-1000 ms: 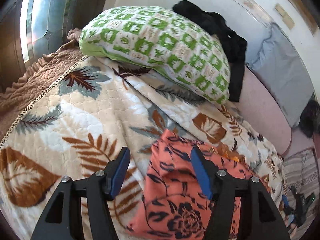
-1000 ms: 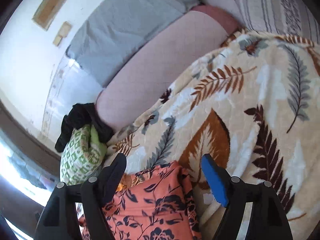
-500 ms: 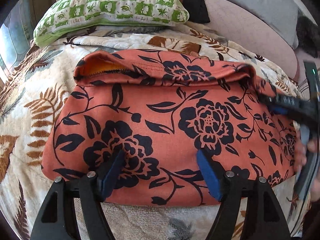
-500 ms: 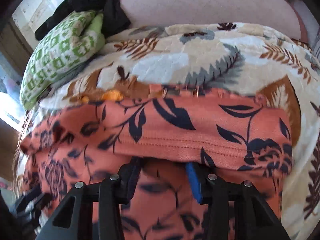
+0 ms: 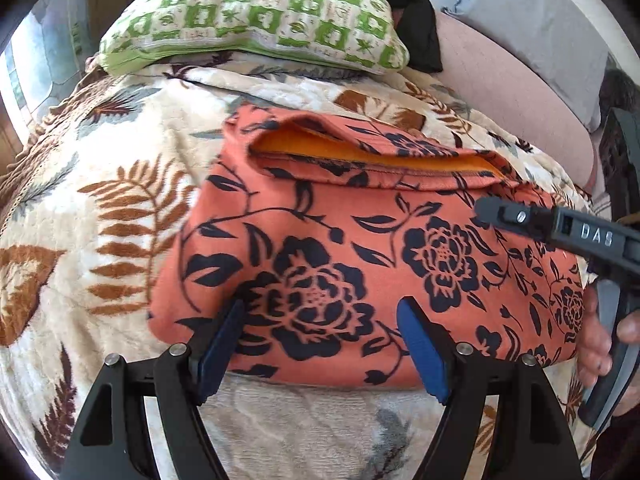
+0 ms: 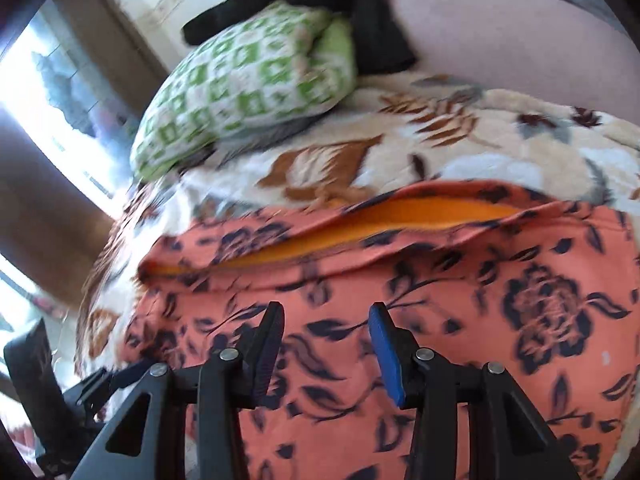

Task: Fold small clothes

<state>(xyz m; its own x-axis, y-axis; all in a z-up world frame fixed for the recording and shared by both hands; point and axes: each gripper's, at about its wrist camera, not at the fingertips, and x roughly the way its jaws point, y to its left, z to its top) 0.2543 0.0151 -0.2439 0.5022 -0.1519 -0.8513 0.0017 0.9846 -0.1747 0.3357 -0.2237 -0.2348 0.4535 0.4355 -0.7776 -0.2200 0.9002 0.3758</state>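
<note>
The orange floral garment [image 5: 360,264] lies mid-frame on the leaf-print blanket [image 5: 100,220], folded into a block, top flap gaping. The left tool [image 5: 320,340] hovers wide apart, holding nothing; the right tool [image 6: 326,344], half-closed, grips nothing visible. Flattening or another fold probably remains.
</note>
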